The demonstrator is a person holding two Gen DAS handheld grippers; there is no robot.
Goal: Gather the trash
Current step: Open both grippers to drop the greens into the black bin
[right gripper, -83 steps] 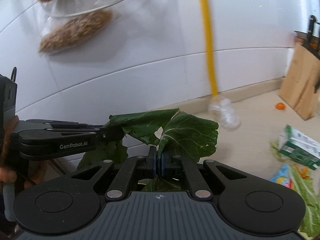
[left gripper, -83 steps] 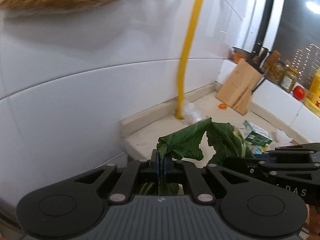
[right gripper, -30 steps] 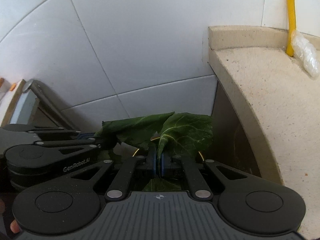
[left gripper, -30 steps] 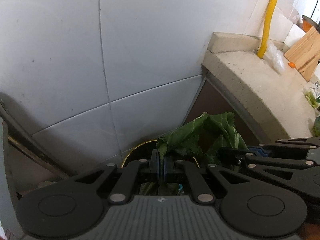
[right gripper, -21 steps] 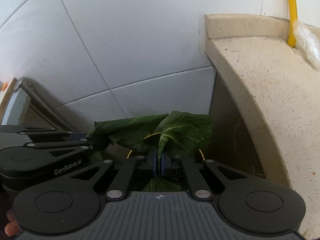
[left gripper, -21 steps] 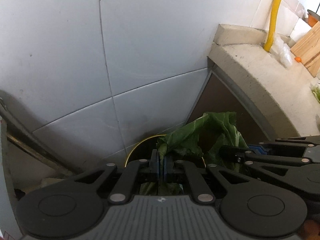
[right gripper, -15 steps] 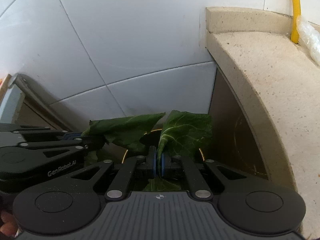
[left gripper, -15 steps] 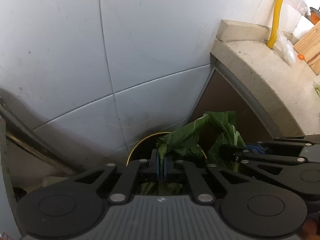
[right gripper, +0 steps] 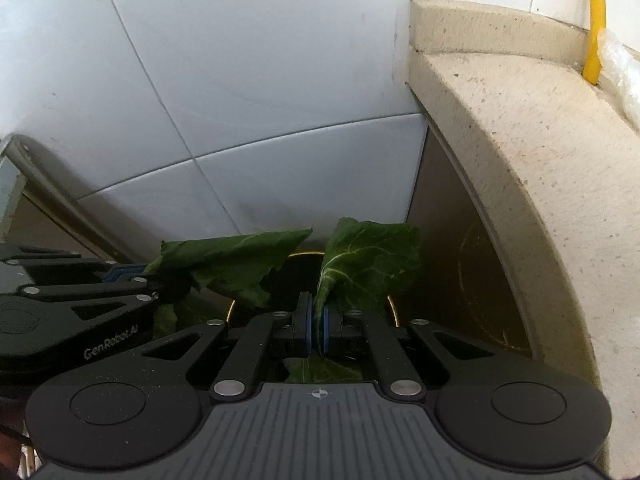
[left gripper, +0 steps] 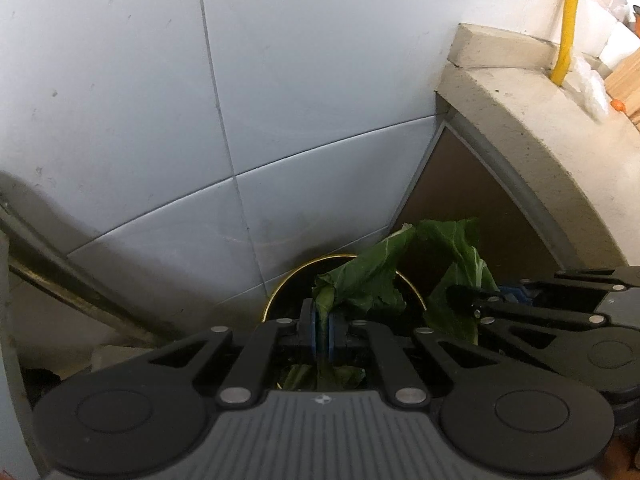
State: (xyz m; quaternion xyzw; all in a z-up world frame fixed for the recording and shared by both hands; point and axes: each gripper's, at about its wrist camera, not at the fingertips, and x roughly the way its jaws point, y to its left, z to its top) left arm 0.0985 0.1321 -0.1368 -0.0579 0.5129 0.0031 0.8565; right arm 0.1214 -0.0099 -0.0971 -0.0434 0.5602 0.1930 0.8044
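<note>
Green, limp and thin: that's what you've got pinched on both sides, so treat it as soft stuff that folds wherever it likes. On the left, your left gripper point(left gripper: 323, 330) has its blue fingers point(left gripper: 314, 332) clamped nearly flat together on the leaf point(left gripper: 360, 280), with only the leaf's thickness between them; the blade flops forward over the tips and a scrap of it hangs below. It looks very light, I'd say, and it tears sooner than it slips, so the firm pale rib is the place to hold, not the floppy edge. Ahead of your fingers sits the bin point(left gripper: 280, 290), dark inside with a thin gold rim, tucked on the floor against the grey tiled wall point(left gripper: 140, 100). The leaf hangs right above that opening.

Moving right, your right gripper point(right gripper: 316, 332) is squeezed tight on the second leaf point(right gripper: 368, 264), and you can see its white midrib running straight down between the pads, a good hold. That leaf stands up stiffer than the other, curling at the top. It too is over the gold rim, close to the brown cabinet side point(right gripper: 460, 260) under the speckled stone tabletop point(right gripper: 520, 140). In my judgement both leaves may cling to the pads when released, being possibly damp, so expect one to need a shake. Far right, the yellow pipe point(right gripper: 594, 20) is well apart from all this.
</note>
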